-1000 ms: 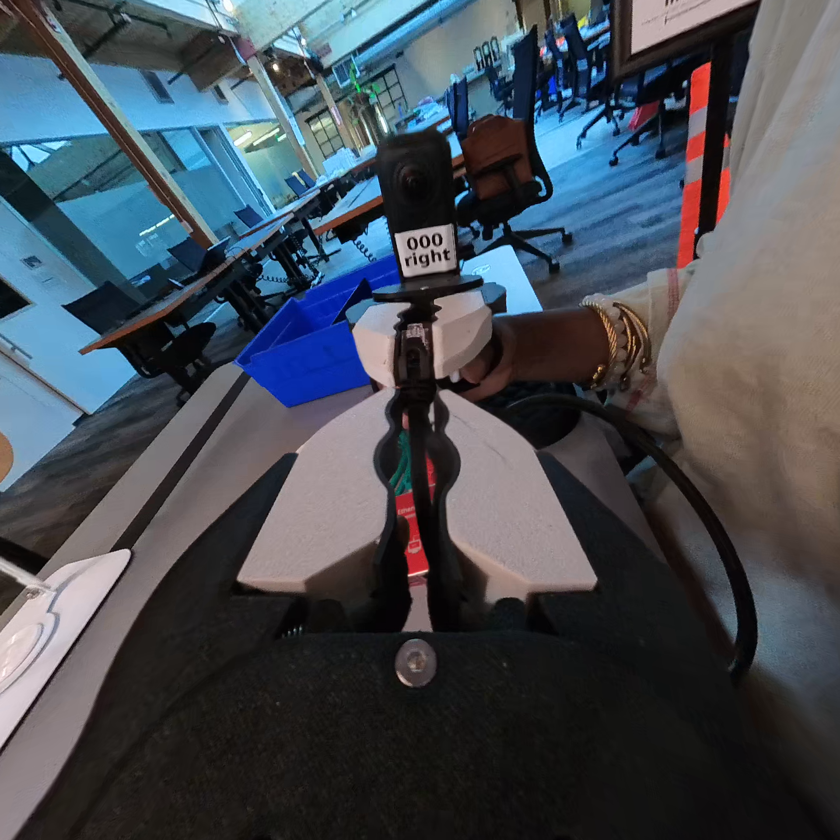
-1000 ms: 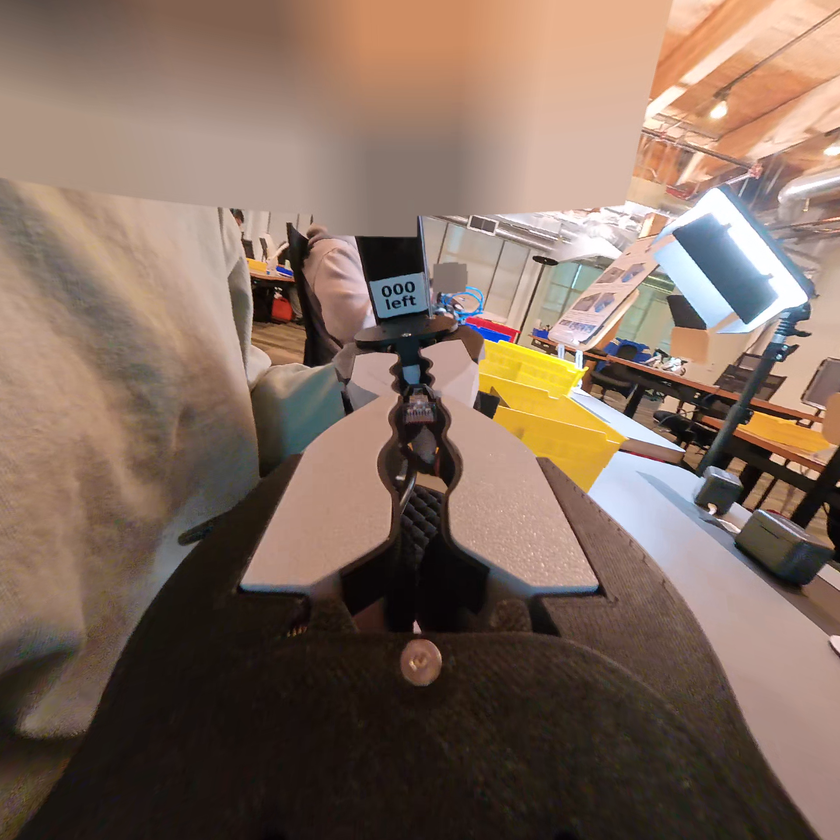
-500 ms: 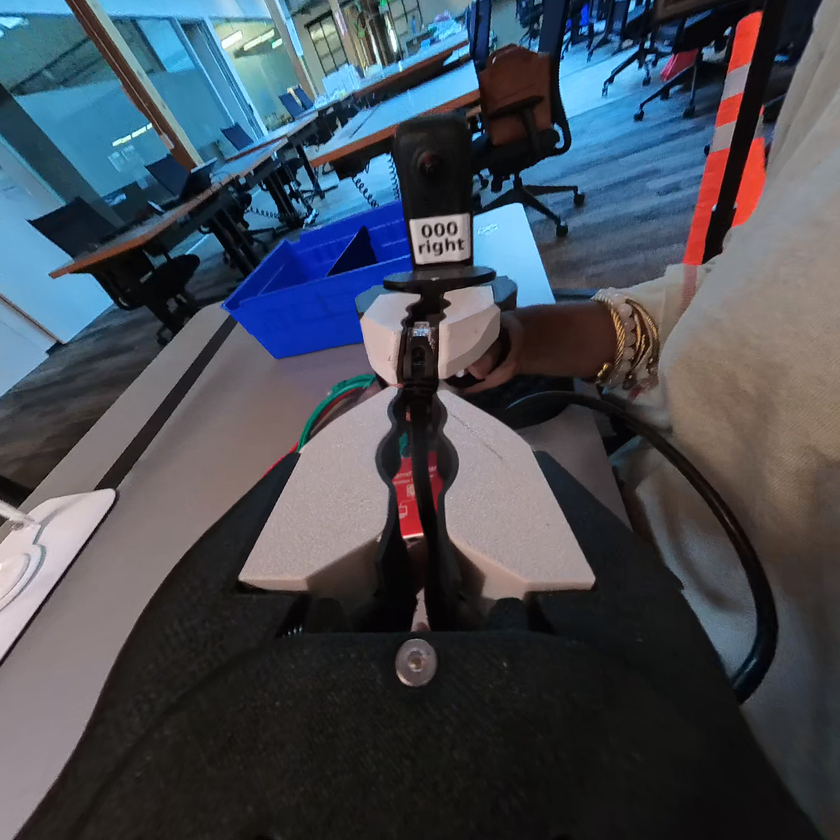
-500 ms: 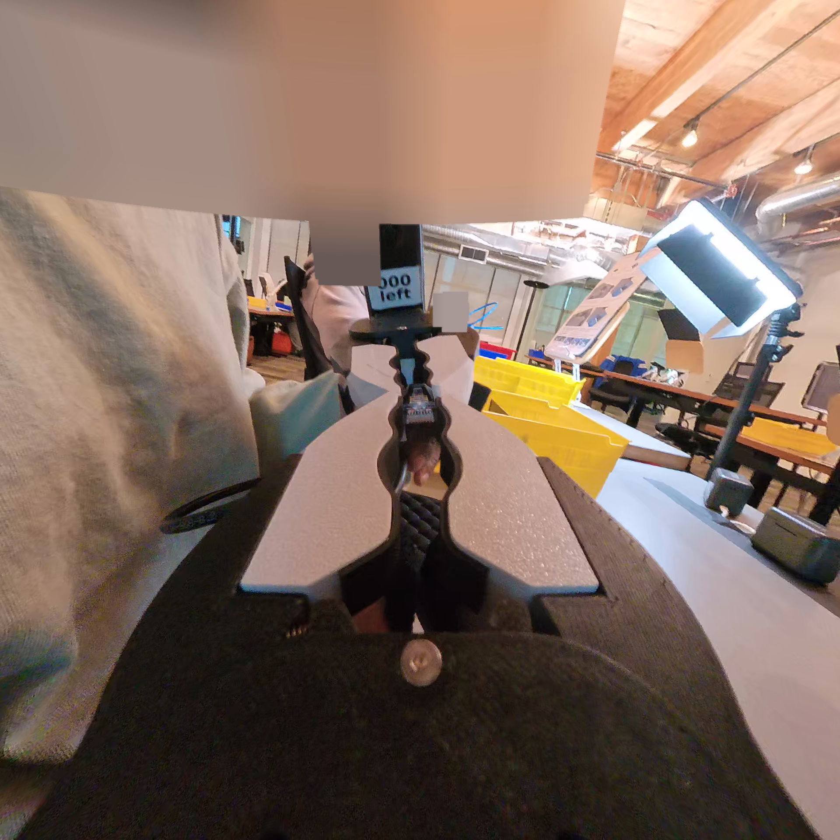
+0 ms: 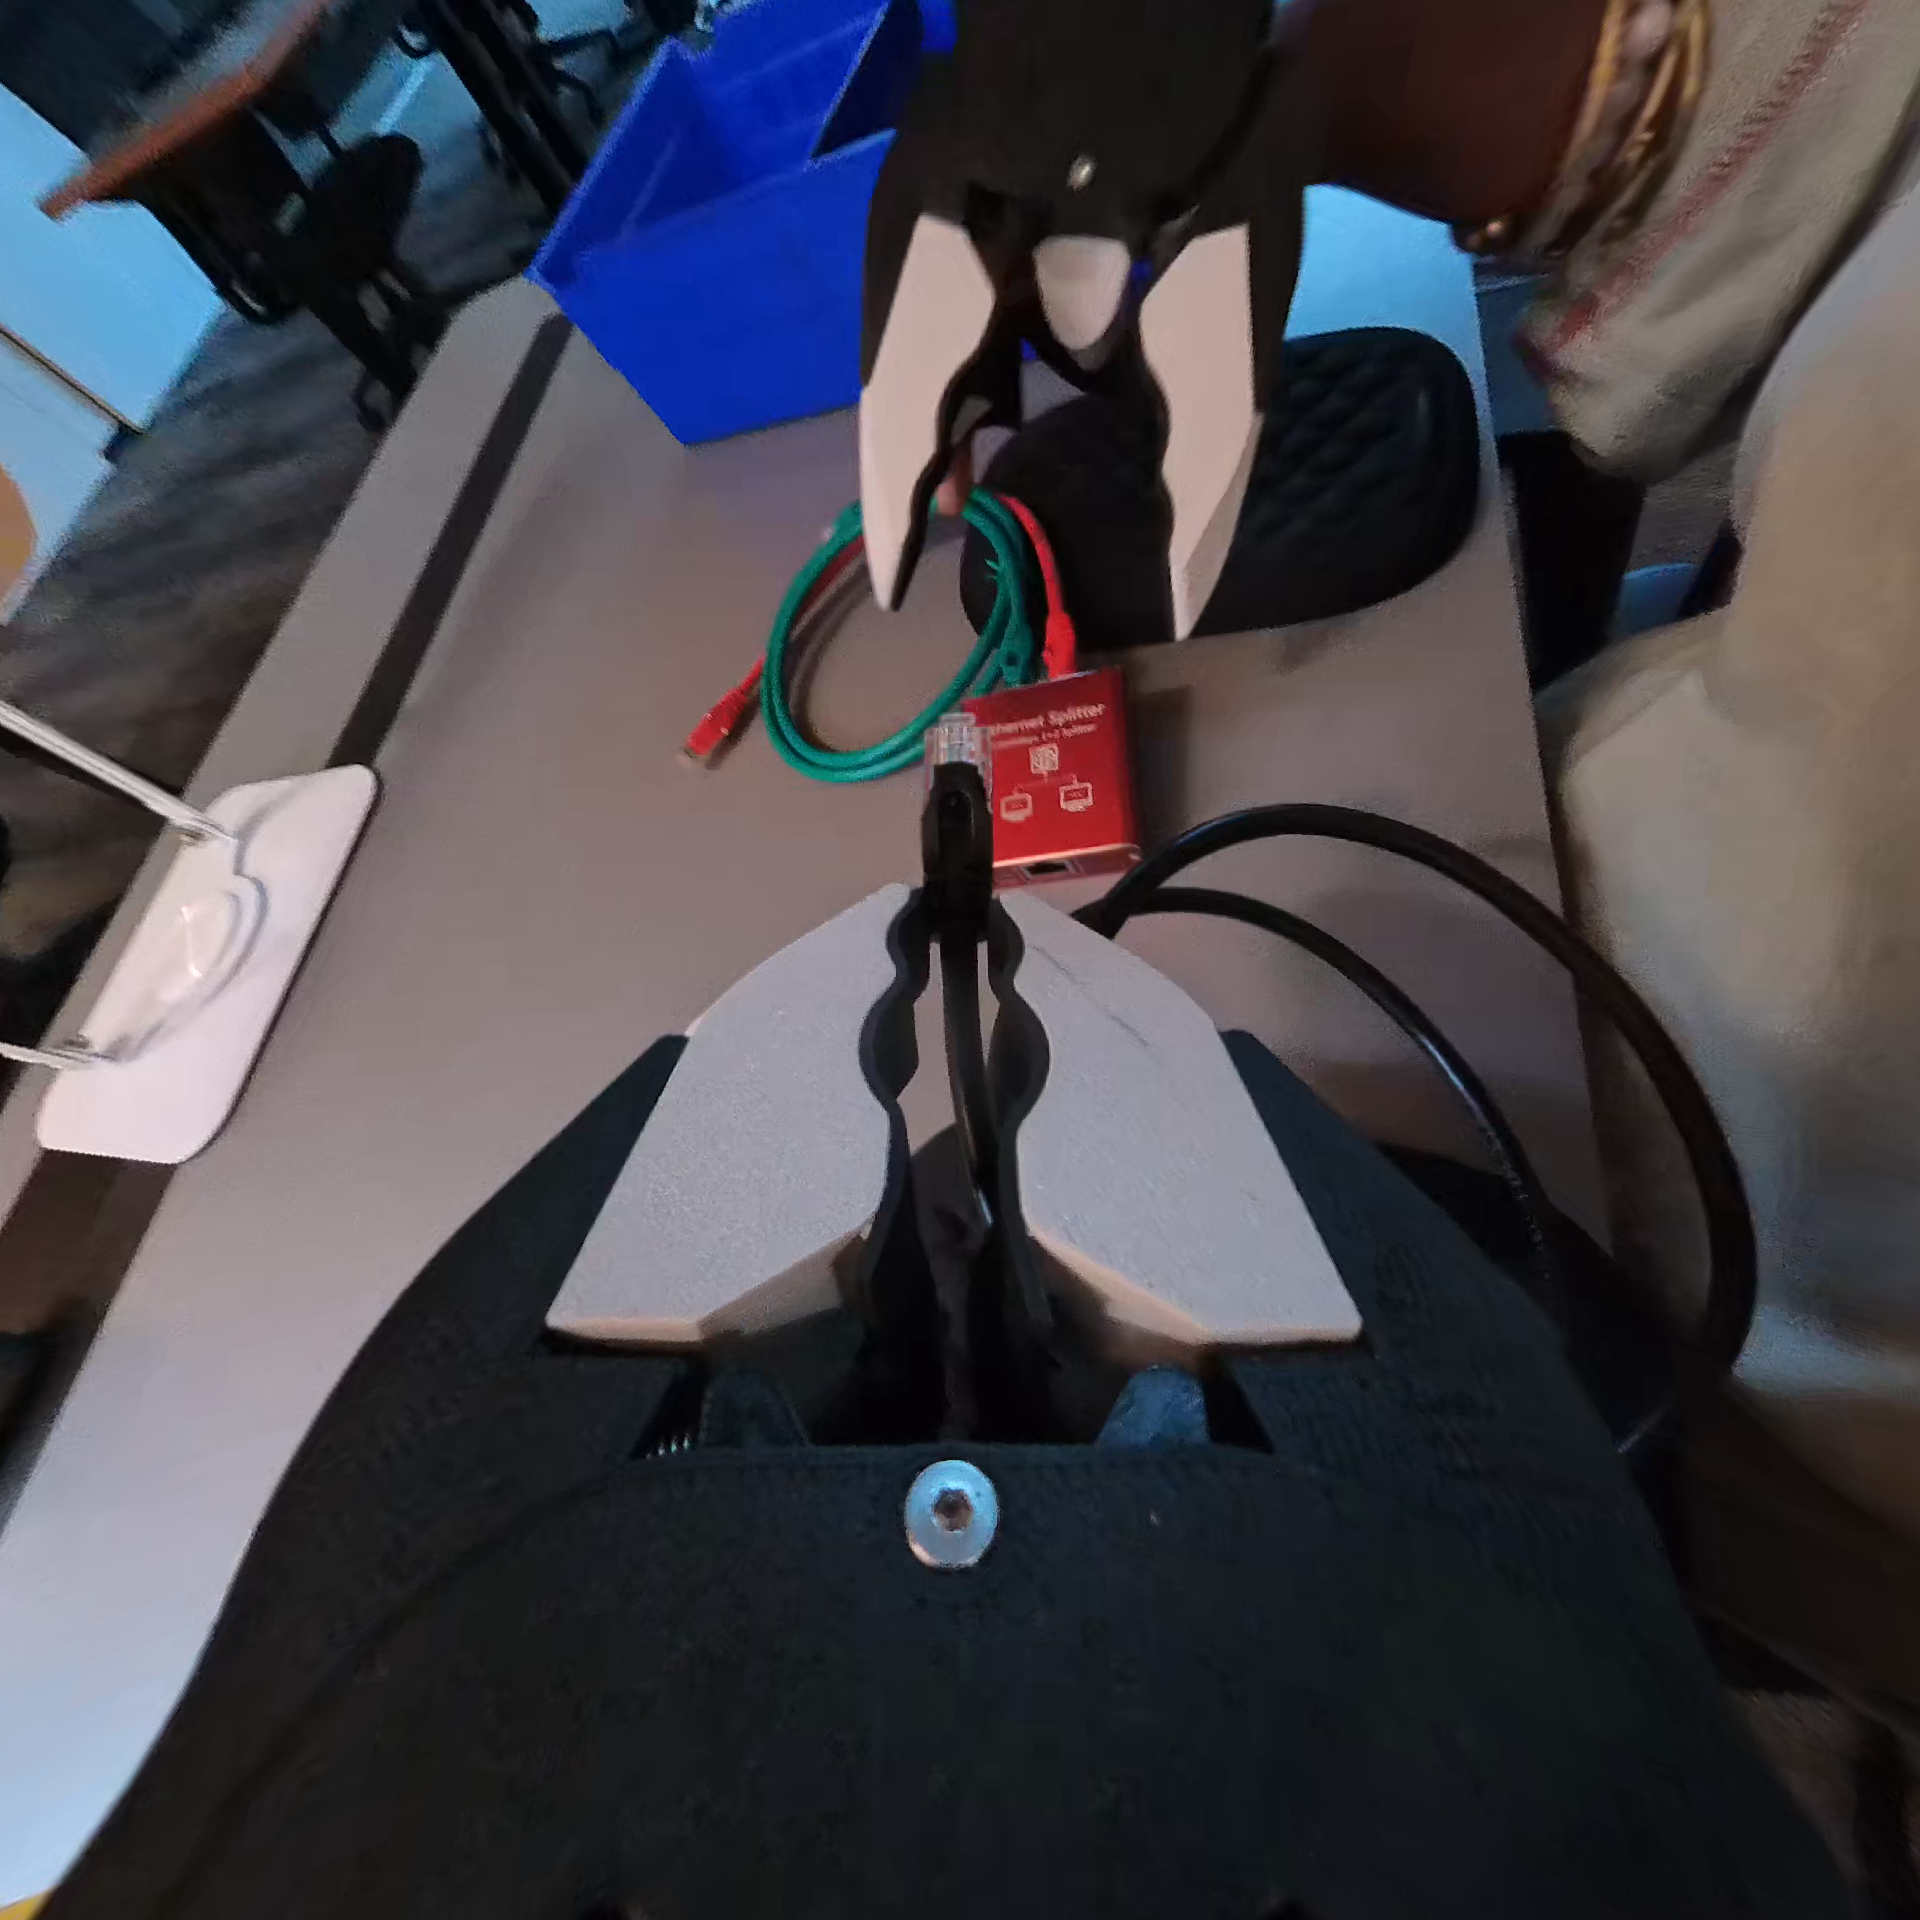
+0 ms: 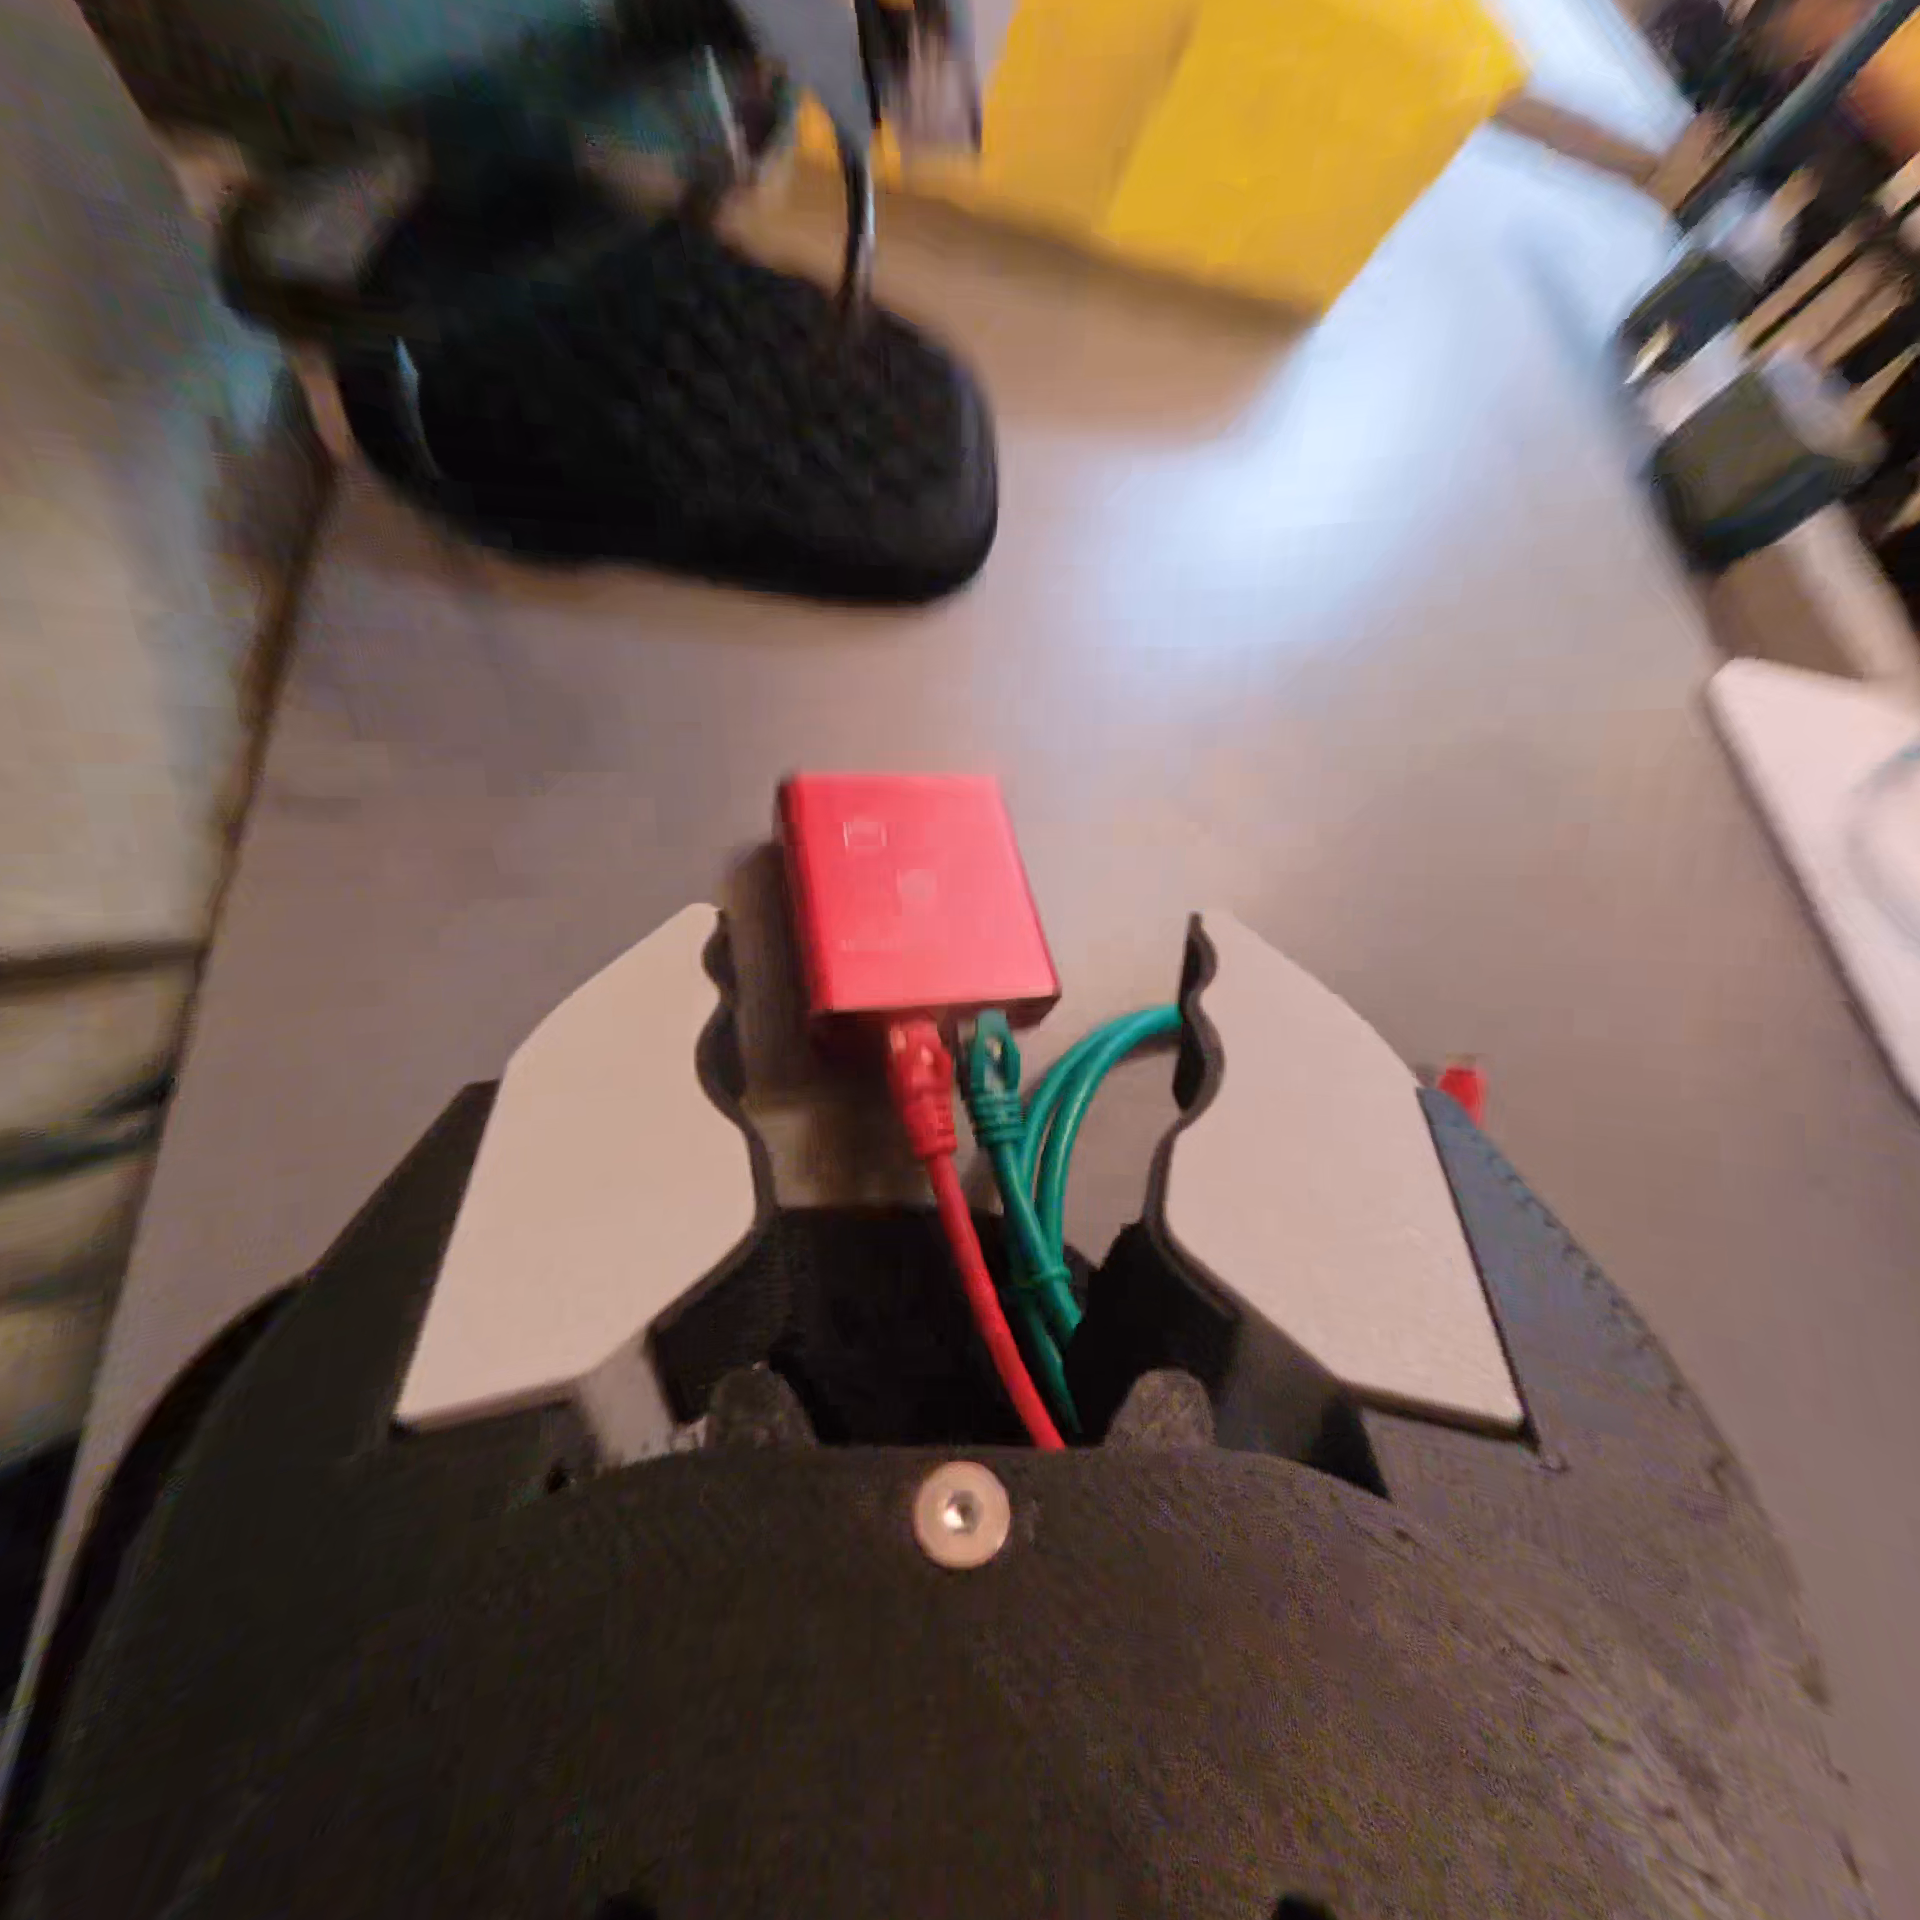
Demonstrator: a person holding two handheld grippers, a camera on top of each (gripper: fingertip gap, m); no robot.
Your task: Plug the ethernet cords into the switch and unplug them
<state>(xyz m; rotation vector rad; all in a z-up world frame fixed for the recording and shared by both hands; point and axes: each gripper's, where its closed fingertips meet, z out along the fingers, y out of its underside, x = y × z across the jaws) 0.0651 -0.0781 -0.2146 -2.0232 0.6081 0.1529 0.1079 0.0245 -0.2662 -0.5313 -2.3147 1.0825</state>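
Left gripper (image 5: pixel 951 914) is clamped tight on the black cord (image 5: pixel 1621 1049), its clear plug (image 5: pixel 958 745) poking out at twelve o'clock, aimed toward the red switch (image 5: pixel 1055 779) lying flat on the grey table (image 5: pixel 499 935). Right gripper (image 6: pixel 956 1023) is spread wide, gripping nothing, hovering with the switch just ahead at twelve. Red cord (image 6: pixel 930 1101) and green cord (image 6: pixel 992 1081) look seated side by side in the switch's edge facing that gripper, so that pair seems done; the black one looks next, for the single port on the opposite edge. All the unplugging remains, I'd say. The switch is a small smooth metal-looking box with rounded corners. Cords are thin and rubbery, looped loosely near eleven o'clock in the left view. A dimpled black pad (image 6: pixel 686 416) sits beyond, blurred.
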